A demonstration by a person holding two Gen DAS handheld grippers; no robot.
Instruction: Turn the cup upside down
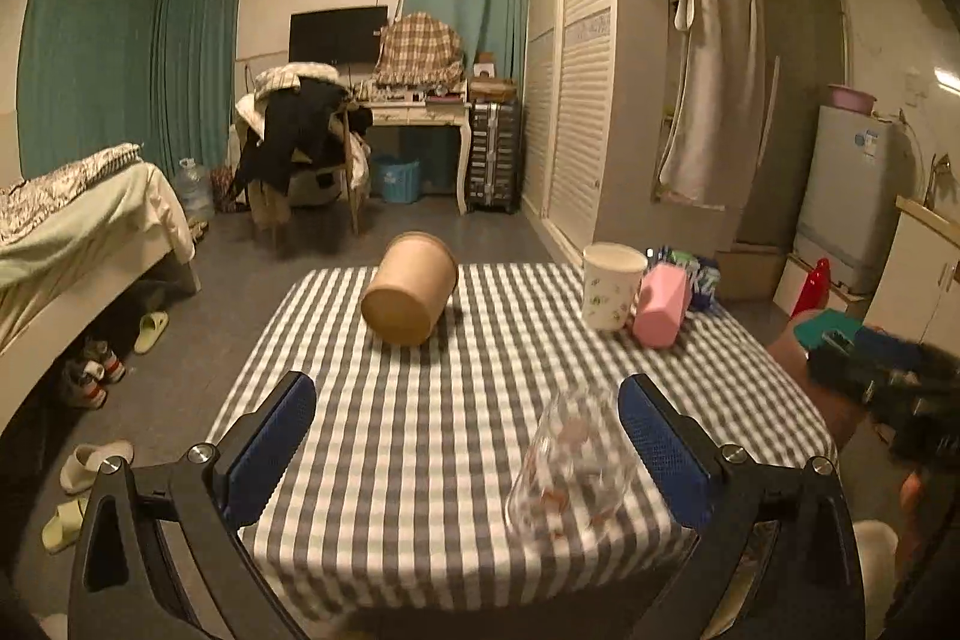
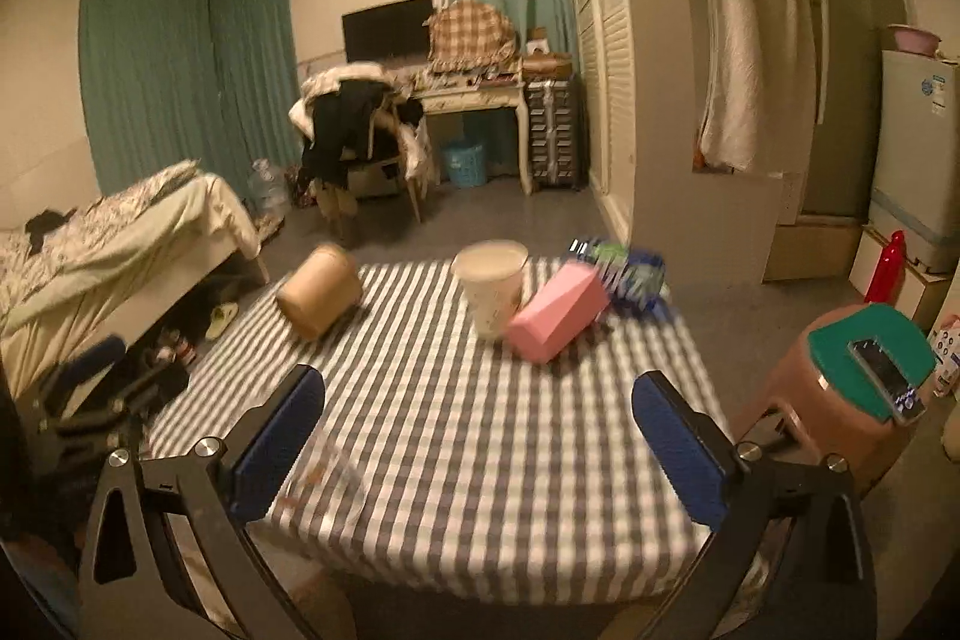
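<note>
Dim yellowish light fills a bedroom where a small counter (image 1: 420,460) covered in grey-and-white check cloth sits in front of both cameras. Left tongs (image 1: 468,445) hang above the near edge of the counter with their blue pads spread wide apart, holding nothing. Between those pads, closer to the right one, a clear glass cup (image 1: 570,472) with small orange-red prints stands on the cloth near the front edge; it is blurred, and which end is up cannot be told. Right tongs (image 2: 480,442) are likewise wide apart and empty over the counter's near right part. In the right wrist view the glass cup (image 2: 324,478) shows only as a faint smear just beside the left blue pad.

Farther back on the counter a brown paper tub (image 1: 411,289) lies on its side, bottom toward the cameras. To its right a white floral cup (image 1: 612,286) stands upright, with a pink box (image 1: 660,304) leaning just beside it, and a blue-green packet (image 1: 699,274) behind the box.

Off the counter's right side stands a brown stool (image 2: 840,418) with a green top that carries a phone (image 2: 888,379). A bed (image 1: 72,220) lies at left with slippers on the floor near it, and teal curtains (image 1: 120,58) hang behind.
</note>
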